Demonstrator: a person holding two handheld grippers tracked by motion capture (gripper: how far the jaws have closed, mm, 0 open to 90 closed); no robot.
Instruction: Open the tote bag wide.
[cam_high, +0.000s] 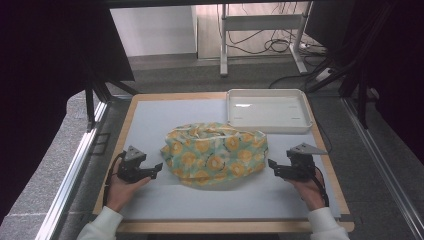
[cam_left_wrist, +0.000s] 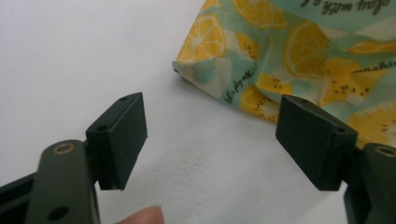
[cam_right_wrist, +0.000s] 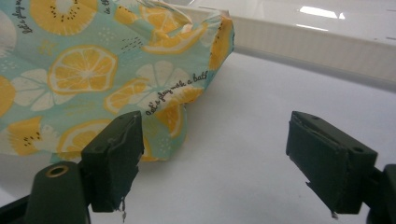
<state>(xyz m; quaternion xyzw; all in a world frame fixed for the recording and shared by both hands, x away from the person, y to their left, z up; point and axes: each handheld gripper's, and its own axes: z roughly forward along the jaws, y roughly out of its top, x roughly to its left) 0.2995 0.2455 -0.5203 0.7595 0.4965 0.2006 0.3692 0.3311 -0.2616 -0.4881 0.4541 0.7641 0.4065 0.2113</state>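
A crumpled cloth (cam_high: 215, 154) with a lemon-slice print on pale green lies bunched in the middle of the grey mat (cam_high: 150, 120). My left gripper (cam_high: 158, 167) rests on the mat just left of the cloth, jaws wide apart and empty. In the left gripper view the cloth (cam_left_wrist: 299, 51) has a corner ahead of my left gripper (cam_left_wrist: 210, 140). My right gripper (cam_high: 270, 165) sits just right of the cloth, also open and empty. The right gripper view has the cloth (cam_right_wrist: 107, 70) ahead and to the left of my right gripper (cam_right_wrist: 212, 163).
A white shallow tray (cam_high: 268, 110) stands at the back right of the mat, also seen as the tray (cam_right_wrist: 317, 42) behind the cloth. The mat lies on a wooden table (cam_high: 120, 135). Beyond the table are metal frame legs and floor cables.
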